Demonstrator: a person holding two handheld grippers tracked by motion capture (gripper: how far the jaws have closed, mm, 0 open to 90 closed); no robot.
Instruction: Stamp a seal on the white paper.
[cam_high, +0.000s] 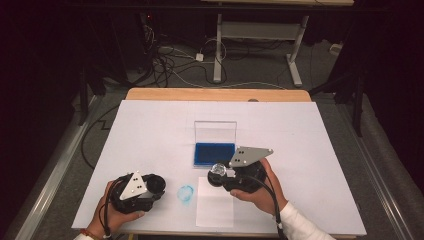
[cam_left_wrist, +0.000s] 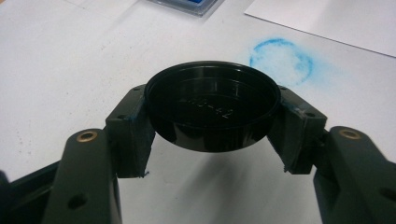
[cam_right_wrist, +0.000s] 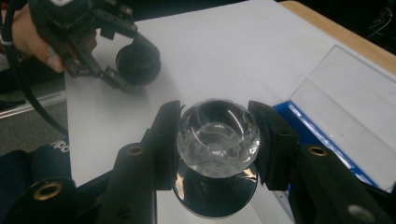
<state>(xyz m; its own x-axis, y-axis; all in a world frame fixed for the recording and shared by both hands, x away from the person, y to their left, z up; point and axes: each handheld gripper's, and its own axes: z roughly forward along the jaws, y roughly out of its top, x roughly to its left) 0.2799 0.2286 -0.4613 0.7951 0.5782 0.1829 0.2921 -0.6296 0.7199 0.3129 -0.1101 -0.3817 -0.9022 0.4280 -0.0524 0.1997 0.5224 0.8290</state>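
Left hand-held gripper (cam_left_wrist: 212, 140) is clamped on a black round lid (cam_left_wrist: 212, 112), held low over the white desk (cam_high: 150, 130) beside a blue ring stain (cam_left_wrist: 280, 58). Right hand-held gripper (cam_right_wrist: 217, 140) grips a clear glass knob-topped stamp (cam_right_wrist: 218, 135), just beside the blue ink pad (cam_high: 214, 154).

Cap (cam_left_wrist: 212, 112) – glossy black plastic; stamp (cam_right_wrist: 218, 133) clear (glassy).

The high view looks forward and down from afar; both gripper views sit close, sharing the open blue ink pad (cam_high: 214, 154) (cam_right_wrist: 306, 135).
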